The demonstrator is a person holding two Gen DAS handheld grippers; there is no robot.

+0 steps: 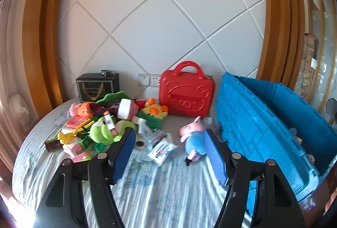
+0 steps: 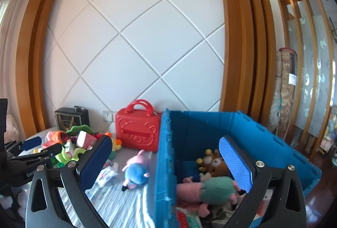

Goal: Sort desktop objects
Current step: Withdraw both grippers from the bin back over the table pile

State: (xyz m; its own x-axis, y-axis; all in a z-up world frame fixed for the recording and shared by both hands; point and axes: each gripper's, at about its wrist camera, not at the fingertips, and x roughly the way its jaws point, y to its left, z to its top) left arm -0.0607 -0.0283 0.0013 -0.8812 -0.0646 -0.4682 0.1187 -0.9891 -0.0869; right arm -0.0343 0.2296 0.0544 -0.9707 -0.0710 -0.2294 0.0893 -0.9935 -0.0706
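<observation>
The pig plush (image 1: 194,139), pink-headed with a blue body, is lying on its side on the table (image 1: 168,196), just beside the outer wall of the blue crate (image 1: 252,122) and in front of the red case (image 1: 186,96). In the left wrist view it is sitting near the right blue pad of the left gripper (image 1: 170,154), apart from both pads. That gripper is standing partly open and is holding nothing; only the striped cloth of the table is showing between its fingers.

To the left of the plush, a white packet with red and blue print (image 1: 161,149) is lying flat. Beyond it, a heap of toys and packets (image 1: 109,120) is spreading across the table, with a green plush and a yellow duck plush (image 1: 154,113) among them. A dark gift bag (image 1: 97,86) is standing against the wall behind the heap, and the red case is standing upright beside a wall socket (image 1: 148,79).

The right gripper (image 2: 166,160) is standing wide open and empty, with its left pad over the table and its right pad over the crate's interior. Inside the crate, a brown bear plush (image 2: 217,164) and a pink and green plush (image 2: 210,188) are lying among other items. The left gripper's black frame is showing at the left edge of the right wrist view.
</observation>
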